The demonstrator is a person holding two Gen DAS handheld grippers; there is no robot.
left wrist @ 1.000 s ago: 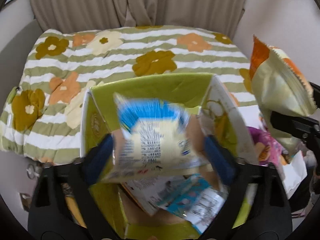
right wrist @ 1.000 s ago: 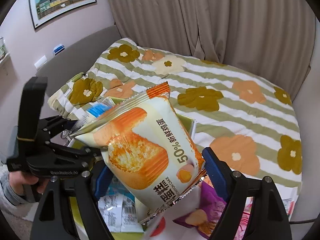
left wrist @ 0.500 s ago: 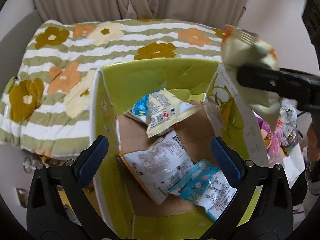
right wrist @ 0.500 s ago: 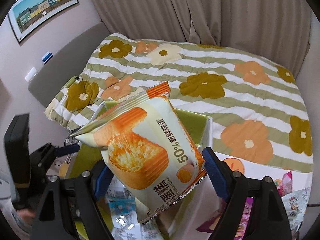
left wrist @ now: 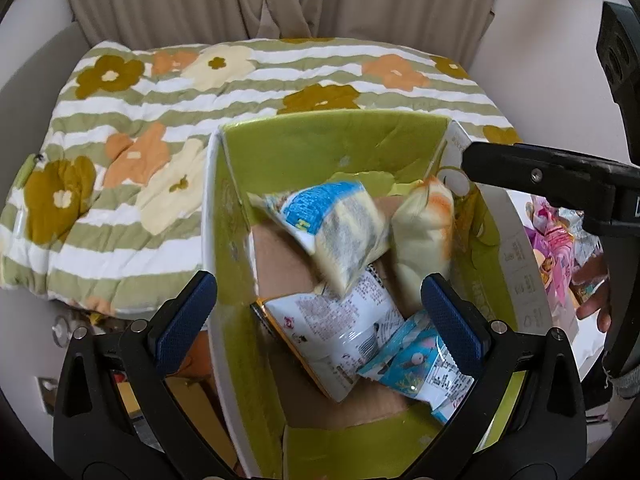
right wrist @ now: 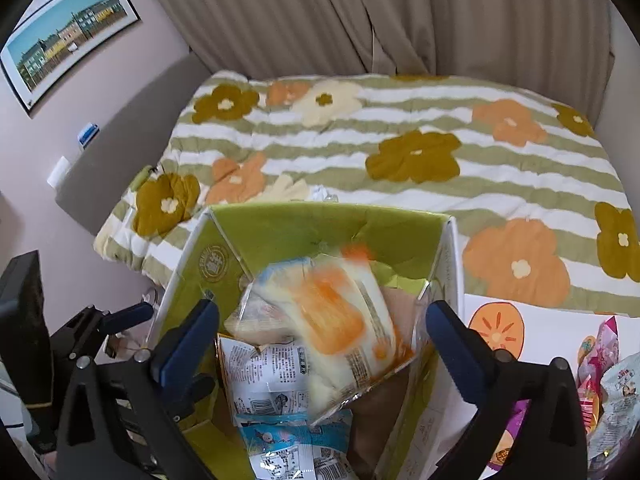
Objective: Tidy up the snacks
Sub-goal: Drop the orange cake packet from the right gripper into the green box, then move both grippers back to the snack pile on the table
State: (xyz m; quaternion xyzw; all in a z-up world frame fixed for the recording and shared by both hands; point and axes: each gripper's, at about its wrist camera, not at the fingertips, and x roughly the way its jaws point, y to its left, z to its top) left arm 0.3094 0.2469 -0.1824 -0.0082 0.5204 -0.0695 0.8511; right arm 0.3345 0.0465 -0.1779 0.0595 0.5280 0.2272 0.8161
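We've got four packets in the green box [left wrist: 320, 148], both tools [left wrist: 316, 312] [right wrist: 320, 344] wide open and empty, with probably several more packets [right wrist: 600, 364] outside it.

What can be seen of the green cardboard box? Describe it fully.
The green cardboard box stands open-topped at the foot of the flowered quilt, with glossy lime-green inner walls, white printed outer faces and a bare brown floor. Its walls look creased. Several snack packets lie loose inside, among them a blue-and-white one and a blurred orange cake packet. Neither open claw touches it.
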